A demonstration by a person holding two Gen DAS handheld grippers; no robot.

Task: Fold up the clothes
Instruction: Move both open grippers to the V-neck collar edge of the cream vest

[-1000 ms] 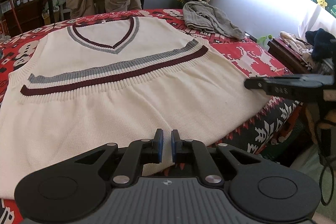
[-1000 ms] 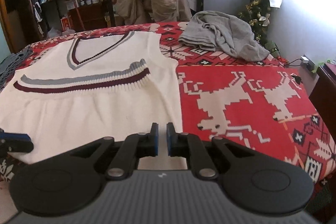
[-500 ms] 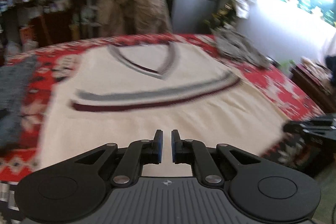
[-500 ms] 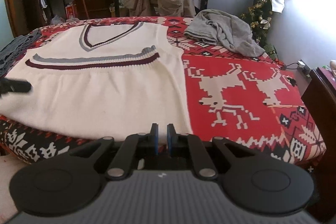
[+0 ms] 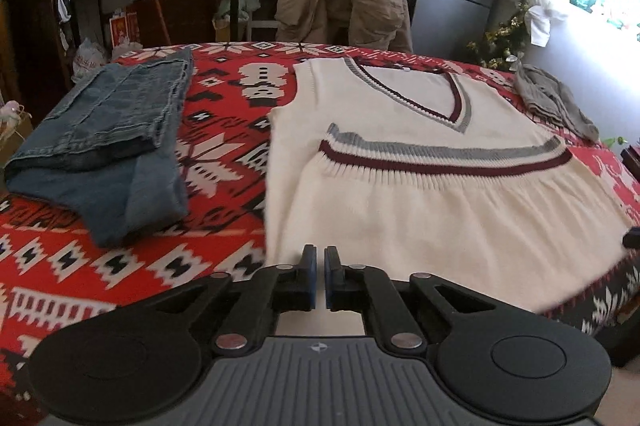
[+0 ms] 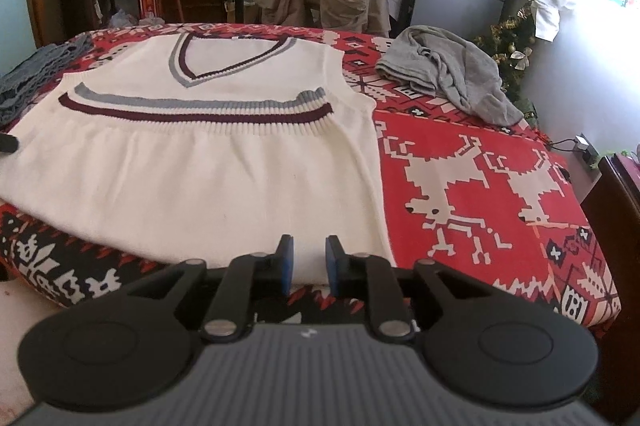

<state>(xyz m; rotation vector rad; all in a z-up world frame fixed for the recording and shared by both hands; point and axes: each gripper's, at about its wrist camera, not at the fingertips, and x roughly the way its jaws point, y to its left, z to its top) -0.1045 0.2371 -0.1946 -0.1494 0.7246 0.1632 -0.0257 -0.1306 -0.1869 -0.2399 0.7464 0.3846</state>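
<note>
My left gripper [image 5: 320,276] is clenched empty, right gripper [image 6: 307,260] opening over the vest [image 6: 208,162] hem; I worry it'll pinch one layer only and drag the fold crooked

Left gripper [image 5: 320,276] tilts downward, its blue-padded jaws closed to a thin slit with nothing between them. Right gripper [image 6: 307,260] tilts down too, jaws opening, a clear gap showing and nothing pinched between the pads.
</note>
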